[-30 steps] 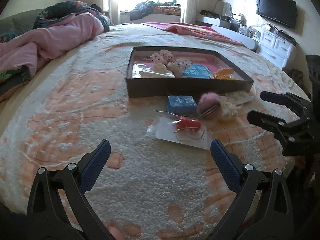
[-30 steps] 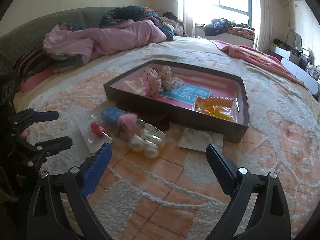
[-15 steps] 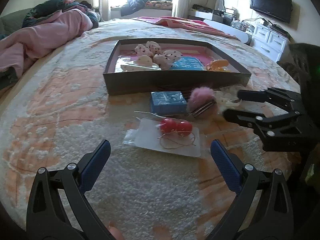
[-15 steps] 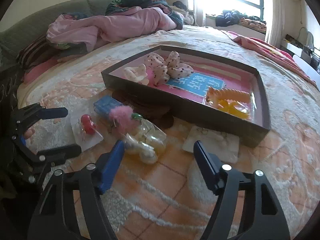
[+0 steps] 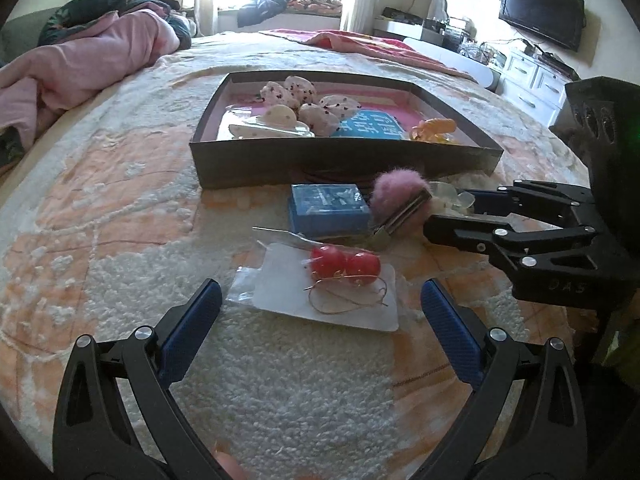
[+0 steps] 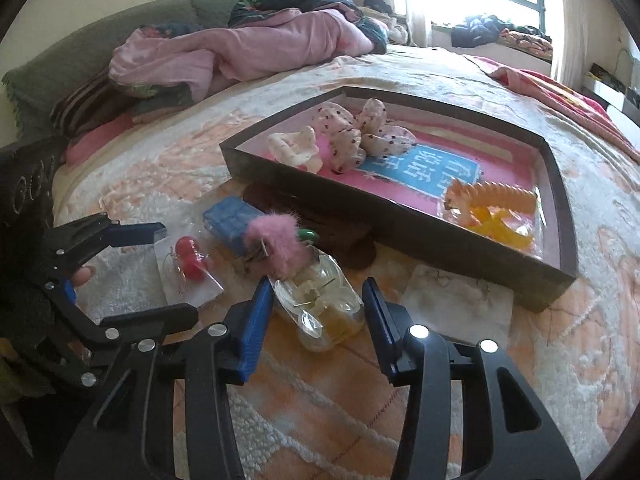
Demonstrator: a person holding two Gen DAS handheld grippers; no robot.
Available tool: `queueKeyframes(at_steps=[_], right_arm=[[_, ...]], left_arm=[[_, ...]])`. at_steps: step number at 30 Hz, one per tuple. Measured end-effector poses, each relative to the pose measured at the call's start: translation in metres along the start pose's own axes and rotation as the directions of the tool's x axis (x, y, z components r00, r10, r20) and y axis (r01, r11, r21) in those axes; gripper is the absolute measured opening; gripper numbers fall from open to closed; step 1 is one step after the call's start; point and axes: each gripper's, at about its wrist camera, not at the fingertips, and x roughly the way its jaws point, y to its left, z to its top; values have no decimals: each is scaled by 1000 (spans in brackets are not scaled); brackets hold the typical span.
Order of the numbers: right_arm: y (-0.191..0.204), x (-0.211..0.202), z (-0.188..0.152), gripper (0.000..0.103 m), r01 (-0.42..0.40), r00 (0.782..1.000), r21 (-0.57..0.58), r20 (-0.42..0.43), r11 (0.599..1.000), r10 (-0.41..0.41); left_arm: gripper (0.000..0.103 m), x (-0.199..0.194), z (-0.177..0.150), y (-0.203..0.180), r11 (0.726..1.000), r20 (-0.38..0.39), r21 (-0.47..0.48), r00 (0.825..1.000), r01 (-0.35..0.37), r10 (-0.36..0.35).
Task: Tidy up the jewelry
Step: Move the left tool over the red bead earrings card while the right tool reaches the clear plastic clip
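Note:
A dark shallow tray (image 5: pixel 344 160) (image 6: pixel 400 232) on the bed holds dotted fabric bows, a cream clip and an orange hair claw (image 6: pixel 492 212). In front of it lie a blue box (image 5: pixel 328 208) (image 6: pixel 230 220), a pink fluffy clip (image 5: pixel 400 196) (image 6: pixel 276 240), a clear packet of pale pieces (image 6: pixel 320 304) and a clear bag with red cherry earrings (image 5: pixel 344 264) (image 6: pixel 190 264). My left gripper (image 5: pixel 316 320) is open, its fingers either side of the cherry bag. My right gripper (image 6: pixel 316 312) is open, its fingers straddling the clear packet without touching it.
A white card with small earrings (image 6: pixel 456 304) lies by the tray's near corner. A dark brown item (image 6: pixel 320 232) lies under the tray front. Pink bedding (image 6: pixel 240 56) is heaped at the far left. A TV (image 5: pixel 542 12) and white drawers stand at the right.
Both grippers have moved forward and down toward the items. The right jaws have narrowed around the clear packet. The left gripper now frames the cherry bag.

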Motion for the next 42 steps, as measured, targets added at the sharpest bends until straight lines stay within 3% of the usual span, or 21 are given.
queueKeyframes(at_steps=[18,31,42], right_arm=[[-17,-36,-15,44,48,997,117,54,992,-55],[-9,-56,-17,43,57,994,118,86,991,-68],[-3,-67,-9,43,43,991,103,124,994,-56]], left_arm=[[70,1,2,-7,999,-1,32,1000,-30,30],[69,-23,-1,-6,1000,32,-1,999,-4,4],[69,-46,7,12,996,92,-80,995,-26,33]])
